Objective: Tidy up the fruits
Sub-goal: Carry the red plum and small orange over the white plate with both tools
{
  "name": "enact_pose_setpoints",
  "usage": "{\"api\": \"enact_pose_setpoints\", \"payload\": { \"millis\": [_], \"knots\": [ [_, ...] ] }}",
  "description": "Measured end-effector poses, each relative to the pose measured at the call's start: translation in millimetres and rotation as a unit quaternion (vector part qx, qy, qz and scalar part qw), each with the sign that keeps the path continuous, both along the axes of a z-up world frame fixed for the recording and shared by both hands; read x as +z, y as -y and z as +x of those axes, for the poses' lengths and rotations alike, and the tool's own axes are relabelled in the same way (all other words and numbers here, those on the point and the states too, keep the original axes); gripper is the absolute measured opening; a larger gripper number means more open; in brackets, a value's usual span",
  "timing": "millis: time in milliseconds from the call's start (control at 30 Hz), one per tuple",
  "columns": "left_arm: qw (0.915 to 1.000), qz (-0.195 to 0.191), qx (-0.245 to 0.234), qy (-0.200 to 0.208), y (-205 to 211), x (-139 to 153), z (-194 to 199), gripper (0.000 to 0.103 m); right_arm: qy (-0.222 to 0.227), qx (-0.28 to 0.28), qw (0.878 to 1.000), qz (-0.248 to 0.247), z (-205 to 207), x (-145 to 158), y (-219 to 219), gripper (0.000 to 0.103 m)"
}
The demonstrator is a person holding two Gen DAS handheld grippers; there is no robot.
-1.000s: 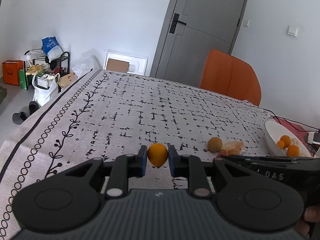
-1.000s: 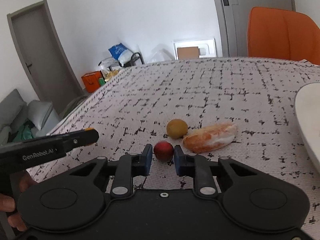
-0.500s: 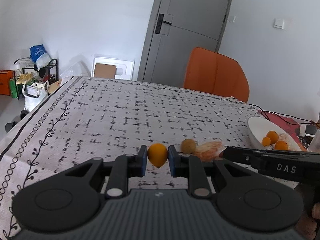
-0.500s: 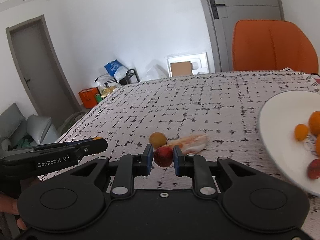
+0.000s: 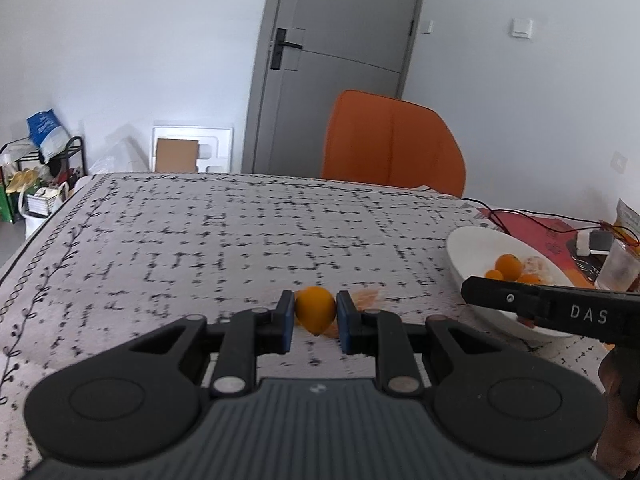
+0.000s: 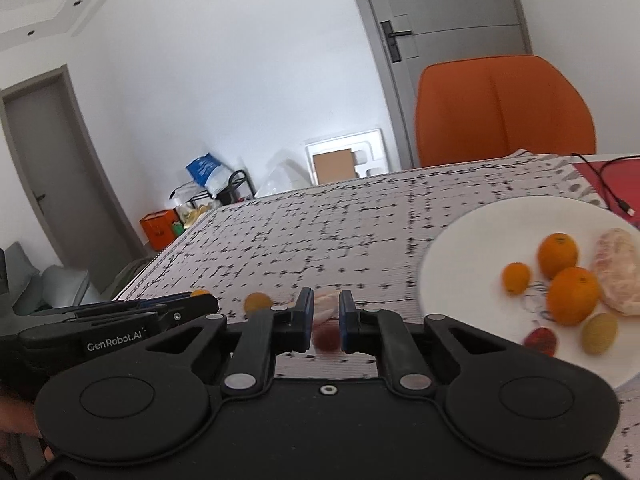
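I count six fruits on the white plate | left tool grips one orange fruit, tip down | right tool grips one red fruit

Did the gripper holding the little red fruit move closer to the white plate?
Yes. The right gripper, shut on the red fruit, has moved toward the white plate, which now fills much more of its view.

Even, bright daylight with soft shadows; the tablecloth is motion-blurred, and fisheye distortion bends the edges.
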State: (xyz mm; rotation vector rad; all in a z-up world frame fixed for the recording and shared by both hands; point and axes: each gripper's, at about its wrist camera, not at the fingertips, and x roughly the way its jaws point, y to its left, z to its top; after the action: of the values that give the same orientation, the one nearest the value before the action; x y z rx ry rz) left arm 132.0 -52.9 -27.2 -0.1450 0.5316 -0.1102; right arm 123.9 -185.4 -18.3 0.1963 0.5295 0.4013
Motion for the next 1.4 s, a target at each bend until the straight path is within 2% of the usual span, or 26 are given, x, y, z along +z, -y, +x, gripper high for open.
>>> {"api": "enact_pose_setpoints", "payload": {
  "millis": [267, 300, 367, 500, 633, 700, 767, 833, 1200, 1233, 1267, 1300, 1333, 1400],
  "knots": [
    [0.9998, 0.007, -0.018, 0.000, 23.6, 2.0, 7.2, 0.021, -0.003, -0.018, 1.000, 0.007, -3.0, -3.7, 25.6, 0.011],
    [0.9998, 0.008, -0.019, 0.000, 24.5, 2.0, 7.3, 0.021, -0.005, -0.017, 1.000, 0.007, -4.2, -4.5, 26.6, 0.012],
    [0.9998, 0.009, -0.019, 0.000, 24.9, 1.8, 7.2, 0.021, -0.007, -0.013, 1.000, 0.007, -5.8, -5.9, 27.8, 0.021],
    [0.9998, 0.009, -0.015, -0.001, 22.5, 1.6, 6.1, 0.021, -0.012, 0.001, 1.000, 0.004, -7.0, -10.4, 21.7, 0.022],
    [0.9999, 0.007, -0.008, -0.002, 17.5, 0.8, 4.6, 0.021, -0.016, 0.010, 1.000, -0.007, -4.8, -13.0, 11.7, 0.037],
    [1.0000, 0.004, -0.004, -0.002, 13.9, 0.0, 3.7, 0.021, -0.018, 0.014, 1.000, -0.010, -3.2, -14.5, 7.2, 0.041],
    [1.0000, 0.002, -0.001, -0.003, 9.7, -0.8, 2.6, 0.021, -0.020, 0.018, 1.000, -0.014, -2.6, -15.8, 2.9, 0.052],
    [1.0000, -0.001, 0.002, -0.004, 5.8, -2.0, 1.6, 0.021, -0.020, 0.018, 0.999, -0.024, -1.9, -18.3, -3.3, 0.056],
    [0.9996, -0.019, 0.019, -0.010, -16.0, -9.3, -1.4, 0.021, -0.044, 0.022, 0.997, -0.066, 10.1, -34.9, -28.4, 0.056],
    [0.9995, -0.021, 0.020, -0.010, -17.6, -9.8, -1.5, 0.021, -0.048, 0.024, 0.996, -0.070, 11.3, -37.4, -30.6, 0.051],
    [0.9995, -0.022, 0.020, -0.010, -19.2, -10.3, -2.0, 0.021, -0.051, 0.027, 0.996, -0.075, 11.5, -39.2, -32.4, 0.033],
    [0.9995, -0.022, 0.020, -0.011, -19.7, -10.8, -1.5, 0.021, -0.050, 0.030, 0.995, -0.080, 11.2, -39.7, -34.3, 0.025],
    [0.9995, -0.021, 0.020, -0.013, -19.5, -11.3, -0.7, 0.021, -0.051, 0.030, 0.995, -0.083, 10.9, -39.3, -34.9, 0.021],
    [0.9995, -0.020, 0.019, -0.015, -17.9, -11.7, 0.9, 0.021, -0.052, 0.030, 0.996, -0.071, 9.8, -37.0, -31.4, 0.021]
  ]
}}
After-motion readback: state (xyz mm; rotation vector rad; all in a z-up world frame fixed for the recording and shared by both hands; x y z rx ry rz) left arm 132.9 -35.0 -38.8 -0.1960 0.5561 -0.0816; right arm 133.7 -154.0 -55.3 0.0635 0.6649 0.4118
